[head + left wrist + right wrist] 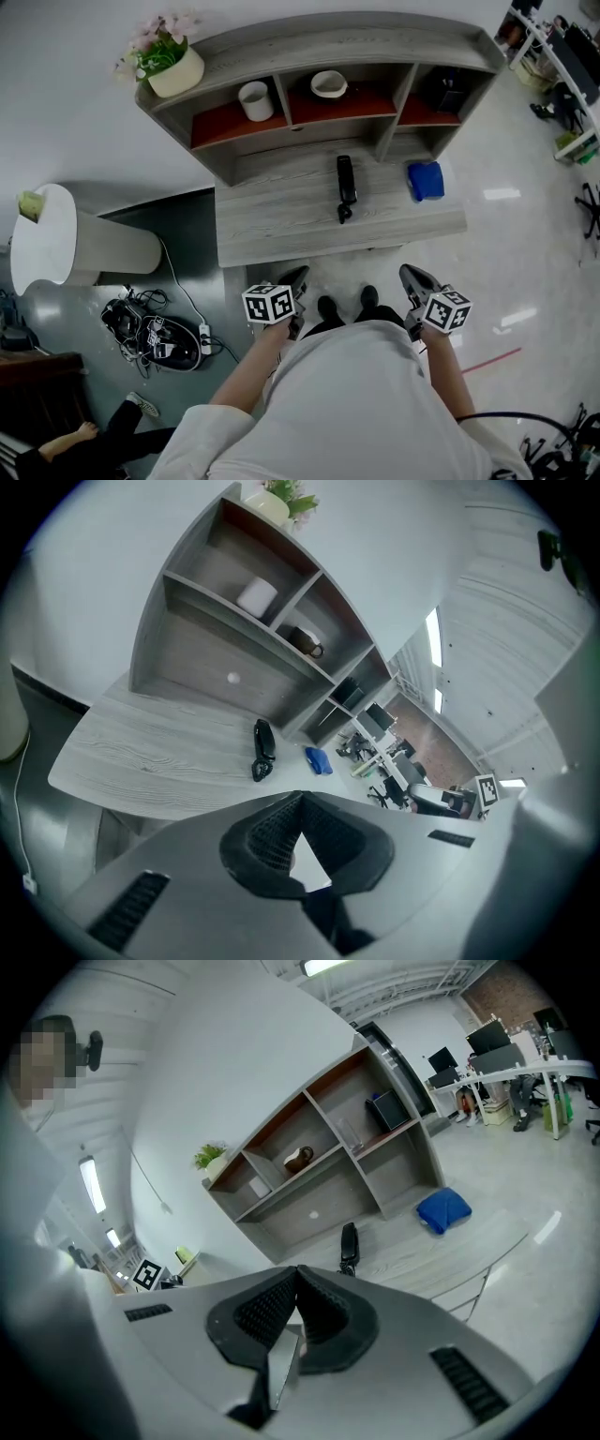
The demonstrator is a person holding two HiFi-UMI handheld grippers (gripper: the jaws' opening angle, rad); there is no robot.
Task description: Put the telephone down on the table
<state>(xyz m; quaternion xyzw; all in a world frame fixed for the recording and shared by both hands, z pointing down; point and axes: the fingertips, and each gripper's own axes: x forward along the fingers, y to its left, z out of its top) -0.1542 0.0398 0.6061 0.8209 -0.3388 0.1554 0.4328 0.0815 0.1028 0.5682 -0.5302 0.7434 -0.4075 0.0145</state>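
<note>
A black telephone handset [346,184] lies flat on the grey wooden table [281,225], its coiled cord end toward the front edge. The same telephone [263,746] shows in the left gripper view, and the telephone [349,1244] also shows in the right gripper view. My left gripper [298,278] hangs low in front of the table's front edge, shut and empty. My right gripper [411,275] is held at the same height to the right, also shut with nothing in it. Both are well short of the telephone.
A blue cloth [426,180] lies on the table's right end. The shelf unit [319,56] behind holds a white cup [255,100], a bowl [329,84] and a dark box [446,92]; a flower pot [171,62] tops it. A round white table [42,234] and tangled cables [150,330] are at left.
</note>
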